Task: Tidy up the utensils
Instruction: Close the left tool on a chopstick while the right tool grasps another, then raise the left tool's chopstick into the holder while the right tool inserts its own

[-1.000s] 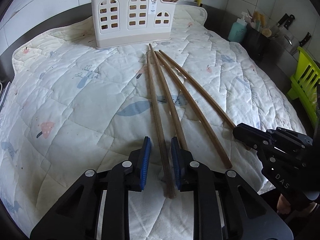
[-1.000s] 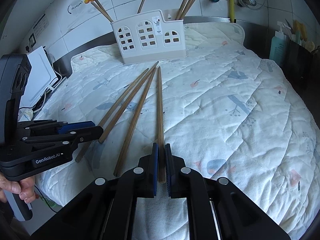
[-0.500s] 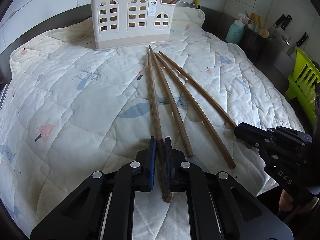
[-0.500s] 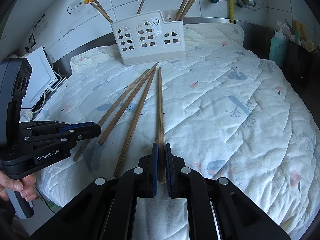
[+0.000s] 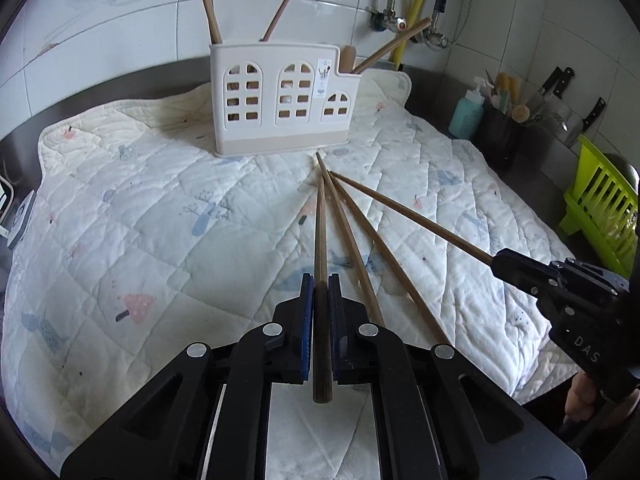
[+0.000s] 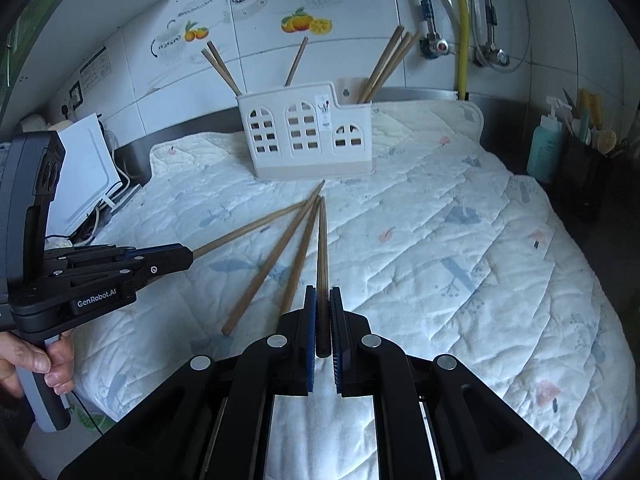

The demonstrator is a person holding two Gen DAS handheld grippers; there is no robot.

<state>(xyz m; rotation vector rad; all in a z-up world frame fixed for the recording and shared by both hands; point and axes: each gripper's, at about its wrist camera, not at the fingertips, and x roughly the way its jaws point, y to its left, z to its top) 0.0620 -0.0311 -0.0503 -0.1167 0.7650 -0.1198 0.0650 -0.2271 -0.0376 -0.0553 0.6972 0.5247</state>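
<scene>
Left gripper (image 5: 320, 284) pinching the leftmost chopstick (image 5: 320, 232) at its near end. Right gripper (image 6: 323, 296) clamped on the rightmost chopstick (image 6: 322, 240) — two loose chopsticks (image 5: 360, 248) lie between on the quilted mat (image 5: 160, 220), tips near the white utensil holder (image 5: 280, 100) at the far side.

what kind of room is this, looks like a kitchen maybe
Most likely a home kitchen counter: tiled wall with fruit decals, plumbing pipes and valves, black-handled knives by a lime-green dish rack, and a white plastic utensil caddy holding wooden chopsticks.
</scene>
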